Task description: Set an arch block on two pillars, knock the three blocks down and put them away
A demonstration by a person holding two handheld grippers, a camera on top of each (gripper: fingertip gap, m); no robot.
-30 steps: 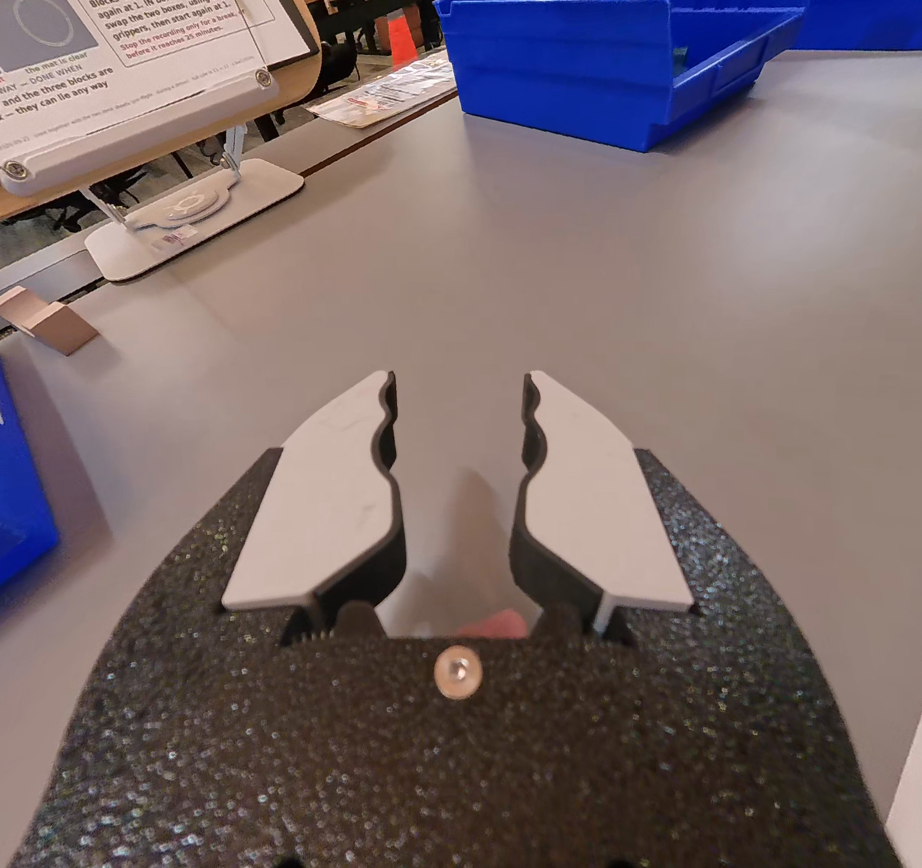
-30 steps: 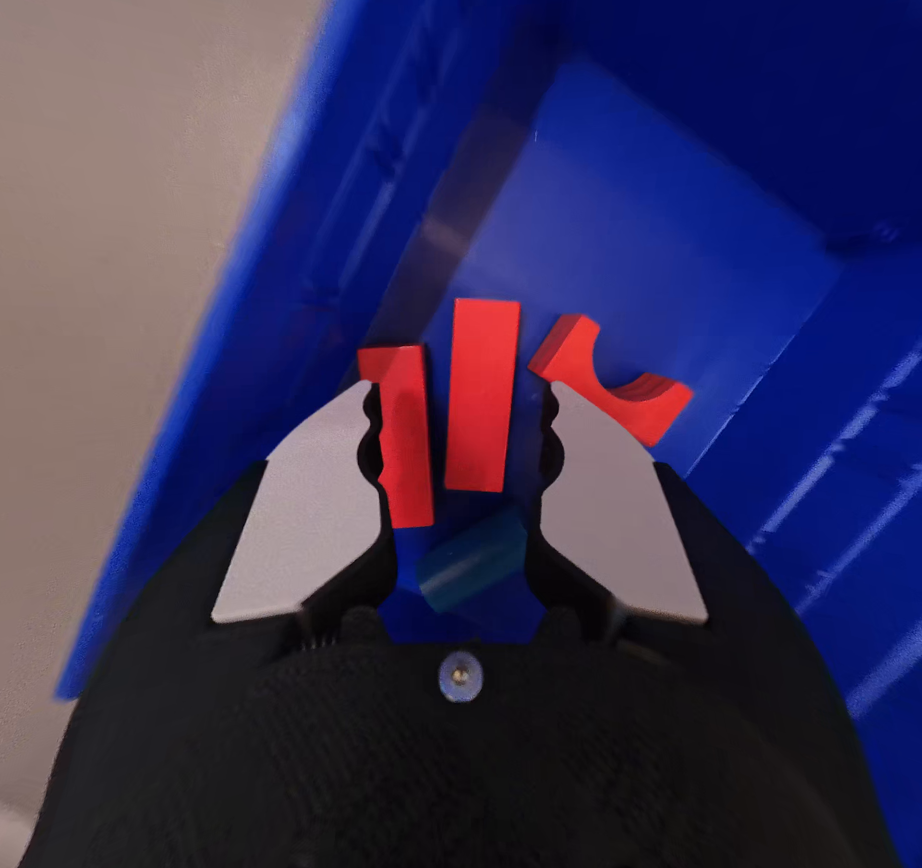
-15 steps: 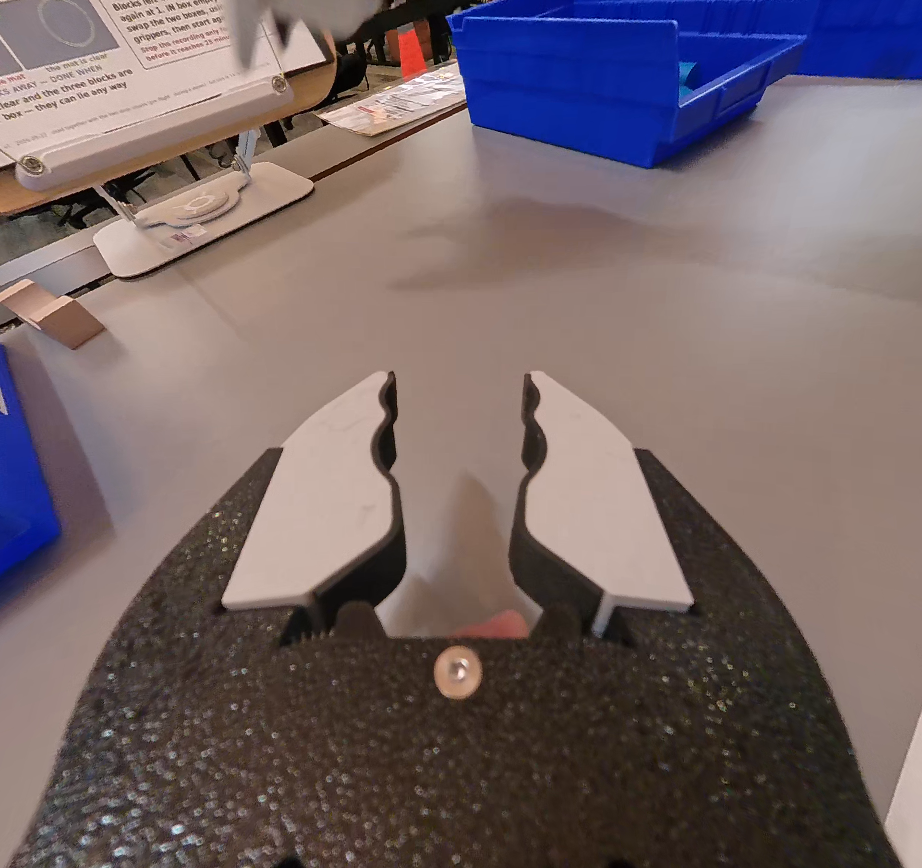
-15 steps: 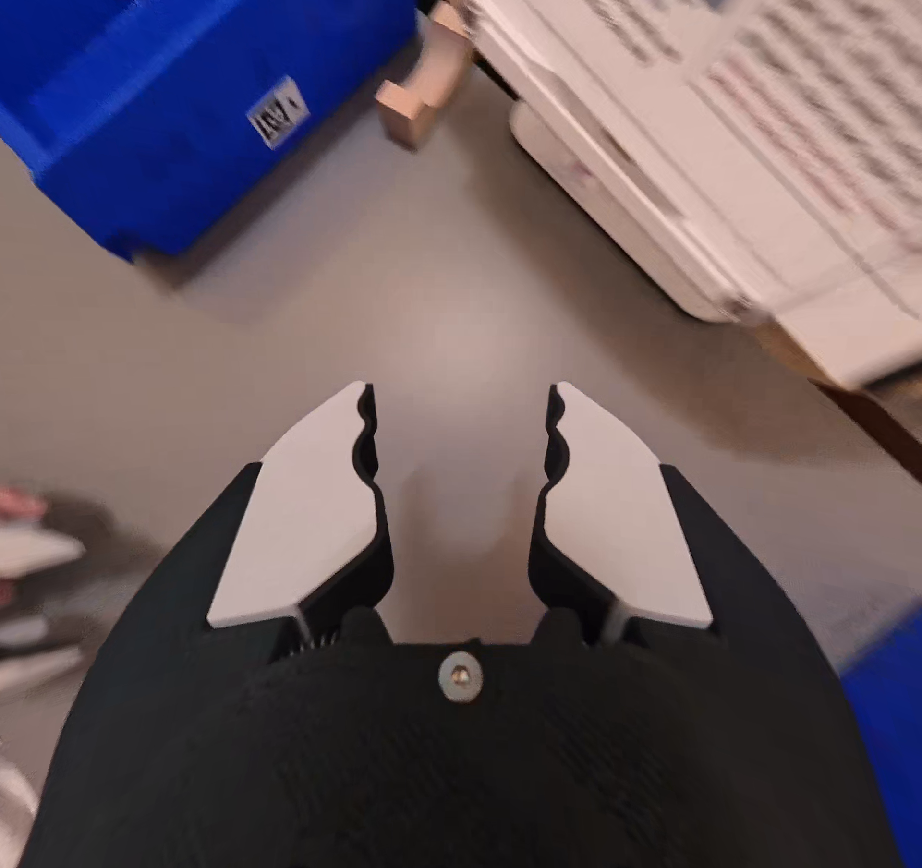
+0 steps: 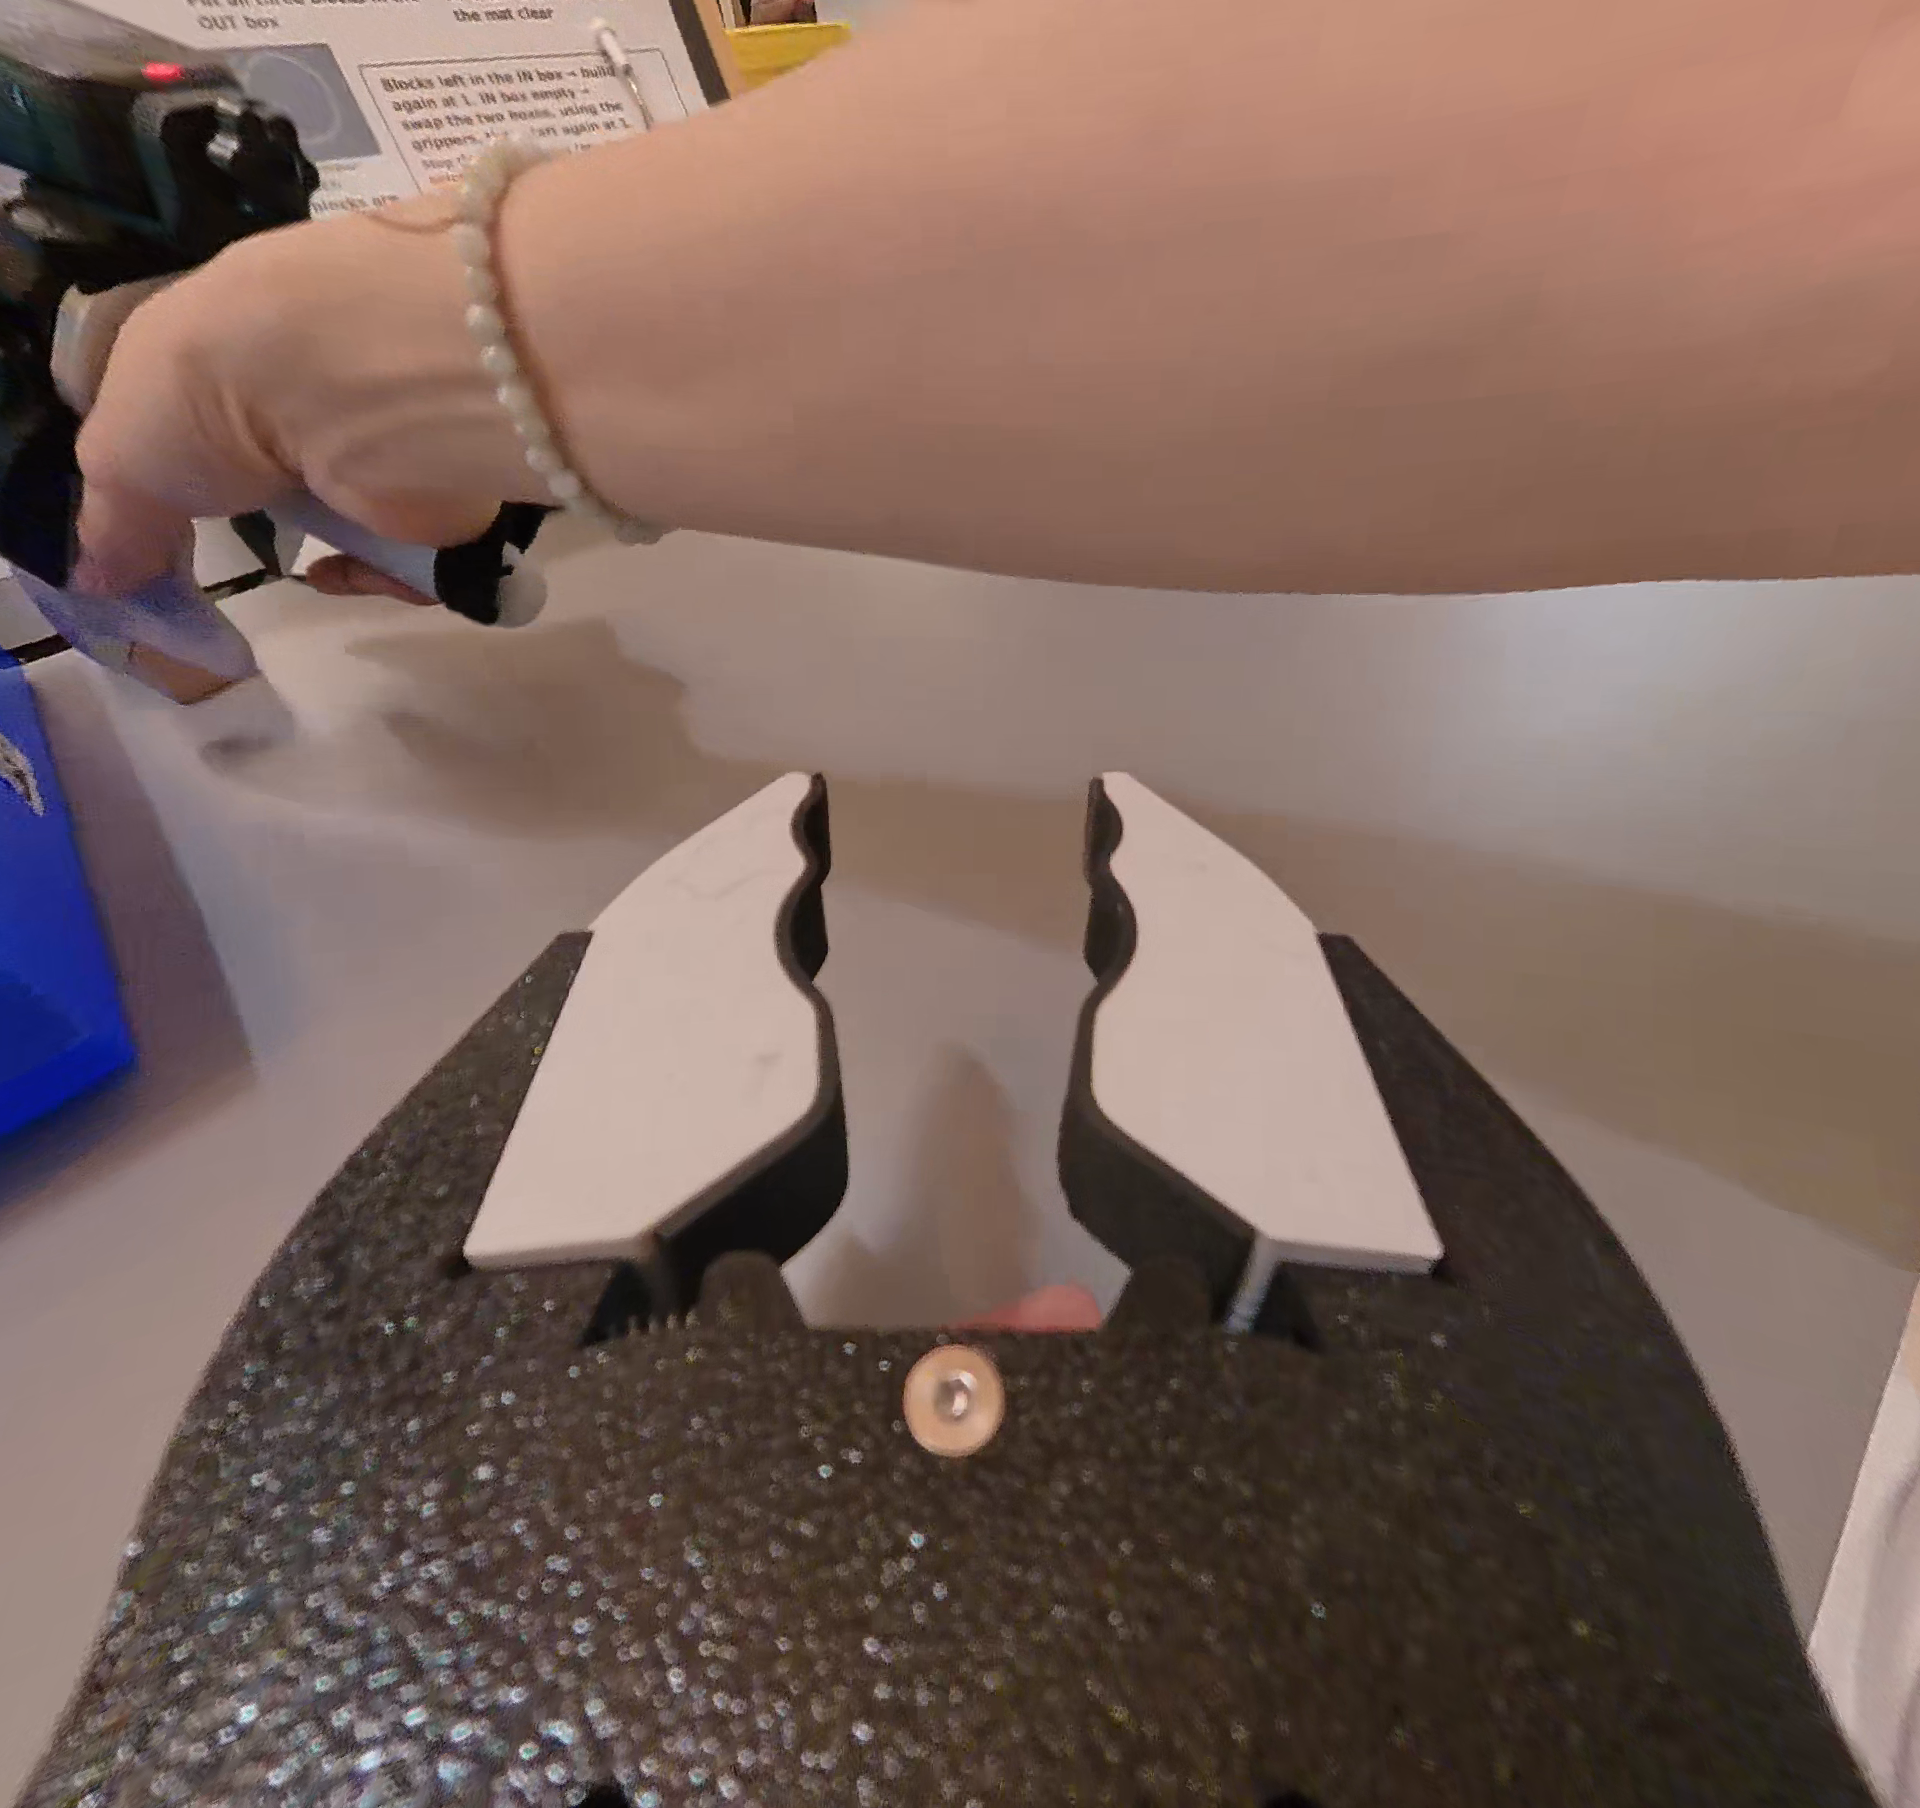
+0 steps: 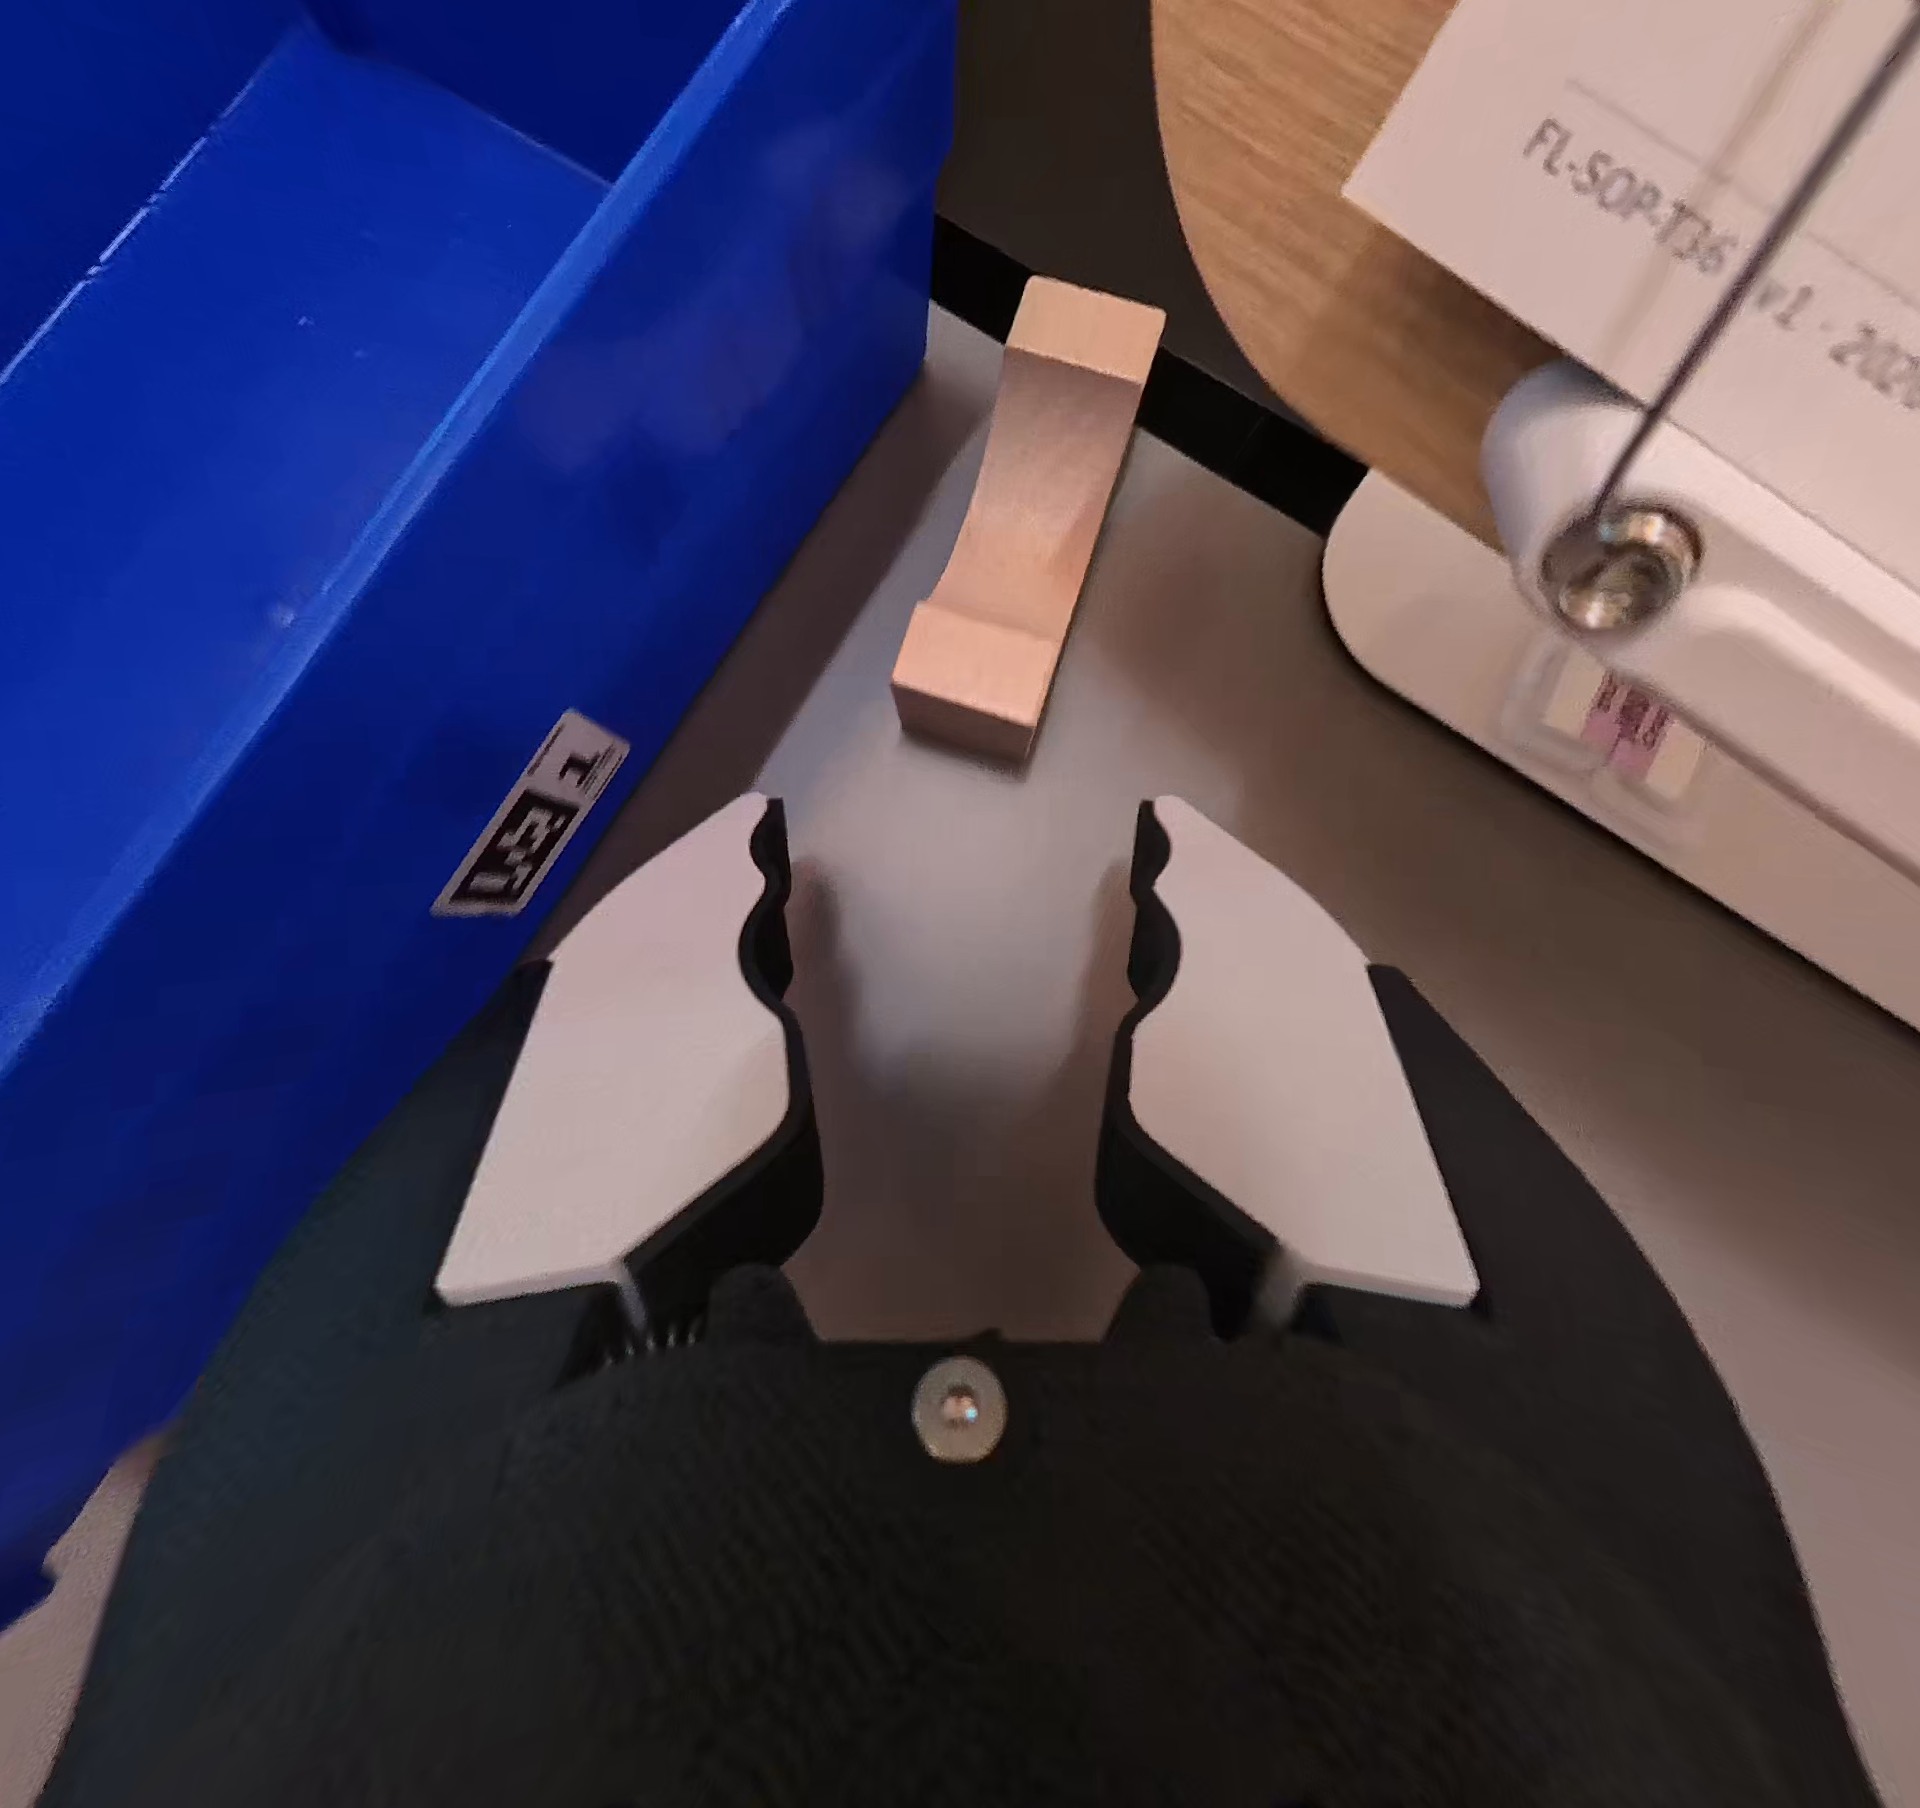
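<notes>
My right gripper (image 6: 956, 828) is open and empty, low over the grey table, pointing at a plain wooden arch-shaped block (image 6: 1023, 522) that lies just beyond its fingertips, between a blue bin (image 6: 416, 428) on the left and a white document stand (image 6: 1662, 750) on the right. My left gripper (image 5: 956, 802) is open and empty over bare grey table (image 5: 1455, 771). In the left wrist view a person's arm (image 5: 1143, 283) with a bead bracelet crosses above it, the hand holding the right gripper (image 5: 135, 615) at far left, near the wooden block (image 5: 182, 683).
The document stand has a wooden board (image 6: 1278, 179) with a printed sheet (image 5: 416, 44) clipped to it. A blue bin corner (image 5: 42, 948) shows at the left edge of the left wrist view. The table's far edge runs behind the block. About 35 centimetres separates my left fingertips from my right.
The right gripper left the blue bin with red blocks, swept left across the table and came down before the wooden arch block. The arm now crosses the left wrist view. The left gripper stayed put.
</notes>
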